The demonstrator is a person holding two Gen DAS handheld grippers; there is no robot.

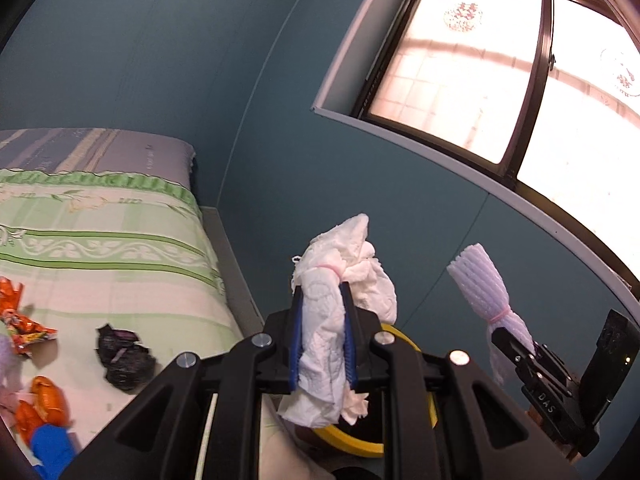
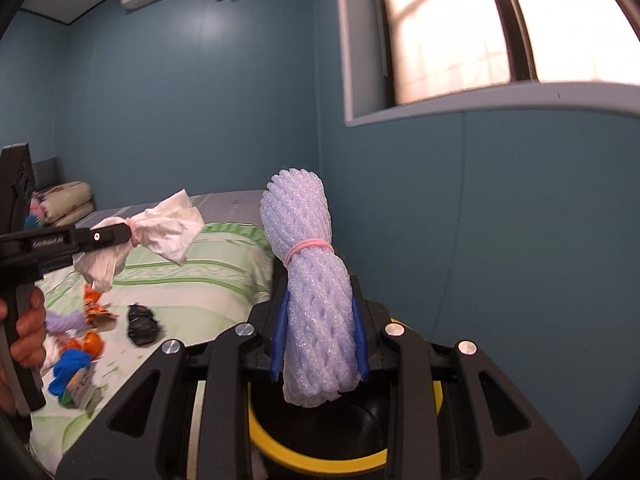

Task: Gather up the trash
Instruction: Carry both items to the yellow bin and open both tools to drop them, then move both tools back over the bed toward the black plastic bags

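Observation:
My left gripper (image 1: 322,300) is shut on a crumpled white tissue bundle (image 1: 344,280) tied with a pink band, held in the air above a yellow-rimmed bin (image 1: 404,436). It also shows in the right wrist view (image 2: 160,228). My right gripper (image 2: 320,312) is shut on a pale lilac foam net roll (image 2: 308,280) bound with a pink band, also above the bin (image 2: 320,456). The roll shows in the left wrist view (image 1: 480,284) too.
A bed (image 1: 120,240) with a green striped sheet lies to the left. On it are a crumpled black wrapper (image 1: 122,360), orange wrappers (image 1: 24,328) and a blue item (image 1: 52,448). A teal wall and a window (image 1: 500,72) stand ahead.

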